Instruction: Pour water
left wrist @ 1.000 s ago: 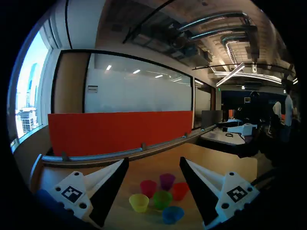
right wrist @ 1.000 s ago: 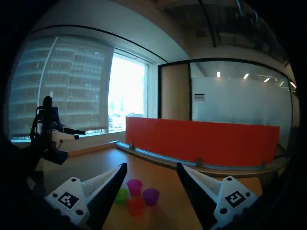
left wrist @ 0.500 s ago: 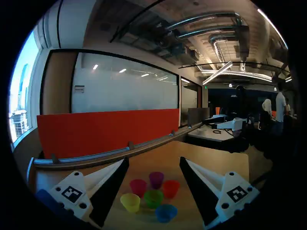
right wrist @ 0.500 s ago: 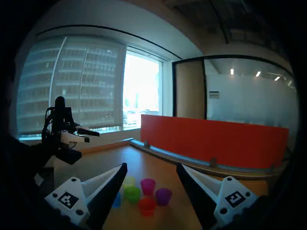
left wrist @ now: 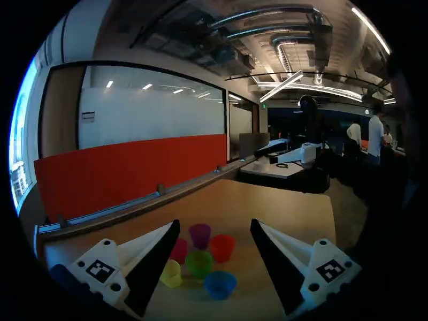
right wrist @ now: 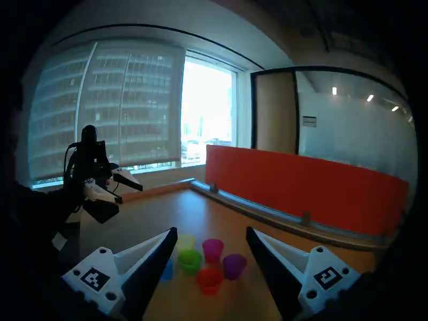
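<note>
The wooden counter (left wrist: pixel 289 208) stretches wide and bare around the cups. A red divider (left wrist: pixel 134 166) walls off one long edge, and the other sides lie open for an approach. The left claw (left wrist: pixel 214 222) and the right claw (right wrist: pixel 211 230) hang above the counter, spread wide and gripping nothing. Each frames the cluster, probably to line up a pick. The six small cups (left wrist: pixel 199 263) stand upright mid-counter, packed close, so outer ones look easier to reach. Whether any holds water, I cannot tell.
</note>
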### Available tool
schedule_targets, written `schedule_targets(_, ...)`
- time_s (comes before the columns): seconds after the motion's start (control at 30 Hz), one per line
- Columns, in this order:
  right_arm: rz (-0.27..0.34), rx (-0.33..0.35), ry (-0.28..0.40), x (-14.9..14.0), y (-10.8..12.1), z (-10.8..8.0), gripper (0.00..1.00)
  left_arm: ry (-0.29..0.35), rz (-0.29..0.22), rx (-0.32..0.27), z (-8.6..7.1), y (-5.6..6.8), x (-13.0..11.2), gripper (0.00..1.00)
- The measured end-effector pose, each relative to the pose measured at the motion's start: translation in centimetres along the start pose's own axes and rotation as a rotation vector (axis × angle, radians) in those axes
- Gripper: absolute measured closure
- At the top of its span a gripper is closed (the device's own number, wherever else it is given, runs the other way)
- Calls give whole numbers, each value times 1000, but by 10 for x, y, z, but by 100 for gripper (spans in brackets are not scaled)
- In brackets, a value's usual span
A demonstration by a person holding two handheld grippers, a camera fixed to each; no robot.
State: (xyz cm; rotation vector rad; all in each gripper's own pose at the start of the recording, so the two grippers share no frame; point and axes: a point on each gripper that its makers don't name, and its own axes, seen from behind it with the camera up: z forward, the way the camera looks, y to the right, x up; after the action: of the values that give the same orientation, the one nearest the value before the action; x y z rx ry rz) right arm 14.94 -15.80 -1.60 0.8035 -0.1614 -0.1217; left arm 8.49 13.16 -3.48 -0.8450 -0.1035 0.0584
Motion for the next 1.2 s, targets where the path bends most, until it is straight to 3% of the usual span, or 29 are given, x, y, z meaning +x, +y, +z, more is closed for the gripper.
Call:
schedule_targets(0.23, -5, 20, -34, -8, 3, 3, 1, -34, 16, -16, 2, -3, -14, 2)
schedule_targets(0.53, -25, 41, -80, -19, 3, 11, 1, -96, 28, -61, 11, 4, -40, 2)
schedule_targets(0.67, -42, 52, -101, -23, 1, 16, 1, -127, 29, -84, 16, 9, -54, 2)
schedule_targets(1.2, -86, 62, -164, -49, 11, 36, 1, -277, 68, -110, 33, 3, -120, 2)
